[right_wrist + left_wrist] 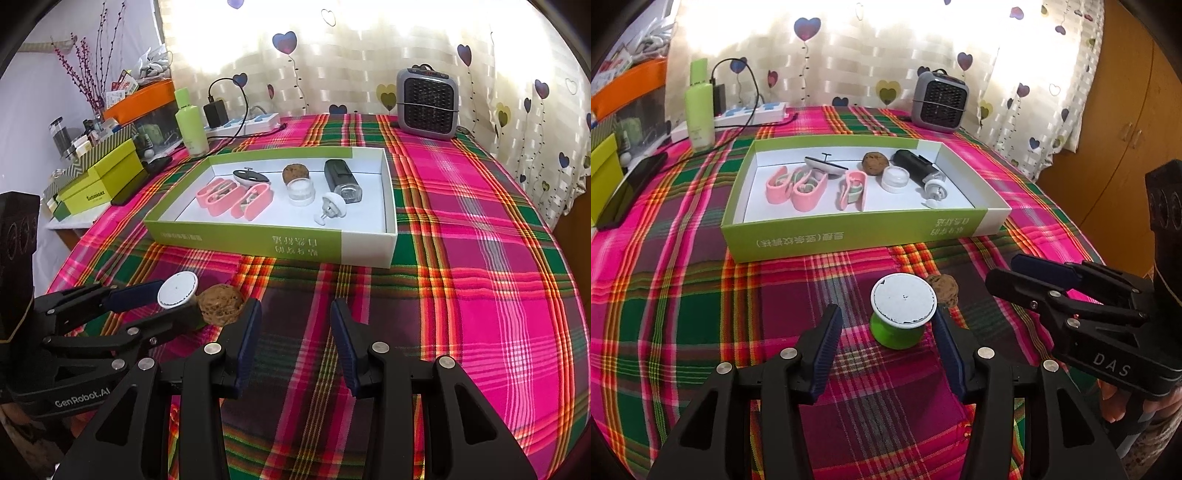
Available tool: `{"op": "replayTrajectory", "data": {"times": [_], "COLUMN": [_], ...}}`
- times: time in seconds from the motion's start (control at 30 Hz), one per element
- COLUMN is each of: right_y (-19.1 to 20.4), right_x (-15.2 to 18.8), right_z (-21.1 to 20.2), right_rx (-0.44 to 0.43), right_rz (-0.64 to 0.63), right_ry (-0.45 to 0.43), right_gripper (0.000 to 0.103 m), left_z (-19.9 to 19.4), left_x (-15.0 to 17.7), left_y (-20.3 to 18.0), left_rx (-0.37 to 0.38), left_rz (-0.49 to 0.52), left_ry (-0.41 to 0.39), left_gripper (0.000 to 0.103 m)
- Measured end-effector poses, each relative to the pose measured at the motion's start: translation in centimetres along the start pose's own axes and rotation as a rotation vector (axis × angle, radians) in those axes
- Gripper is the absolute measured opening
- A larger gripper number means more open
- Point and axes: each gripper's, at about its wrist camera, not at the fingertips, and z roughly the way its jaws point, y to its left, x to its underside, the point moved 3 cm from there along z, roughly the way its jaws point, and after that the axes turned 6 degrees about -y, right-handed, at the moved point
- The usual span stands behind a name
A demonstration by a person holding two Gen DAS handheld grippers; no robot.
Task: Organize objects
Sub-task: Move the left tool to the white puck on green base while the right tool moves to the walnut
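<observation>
A squat green spool (pixel 897 325) with a flat white disc top sits low in the centre of the left wrist frame, on the pink, green and orange plaid cloth (pixel 701 295). The left gripper (pixel 886 339) brackets it, ribbed blue pads wide apart and neither one touching the spool. Just beyond, a rough, wrinkled brown walnut (pixel 945 288) rests on the cloth beside the spool.

Across the middle of the frame lies a shallow green-and-white cardboard box (pixel 849 236). It holds pink looped clips (pixel 798 186), a second walnut (pixel 874 161), a small clear round jar (pixel 895 178) and a black cylinder (pixel 918 168) (glossy, lying on its side).

The right gripper (pixel 295 339) hangs over bare cloth at the bottom of its own frame, fingers parted and holding nothing. A grey grilled heater (pixel 940 101) stands upper right, a pale green bottle (pixel 700 107) upper left.
</observation>
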Motion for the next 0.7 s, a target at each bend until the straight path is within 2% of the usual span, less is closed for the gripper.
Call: {"op": "replayTrajectory", "data": {"times": [0.07,0.13,0.27,0.7], "right_y": [0.0,0.1,0.1,0.9], "right_x": [0.0,0.0,0.0,0.1], "right_z": [0.0,0.1,0.2,0.4], "right_rx": [-0.002,-0.002,-0.005,-0.03], "right_rz": [0.0,-0.002,0.001,-0.009], "right_ry": [0.0,0.002,0.007,0.019], "right_gripper": [0.04,0.04,0.04,0.04], "left_z": [-0.1,-0.1,0.2,-0.3], "left_x": [-0.1,-0.2,-0.2,-0.3], "left_y": [0.2,0.5,1.0,2.0], "left_rx": [0.001,-0.002,-0.008,-0.044], "left_rz": [-0.011,-0.024,-0.049,-0.053], "left_ry": [-0.004,-0.006,0.0,-0.011], "left_gripper": [0.045,0.033,0.023,0.016]}}
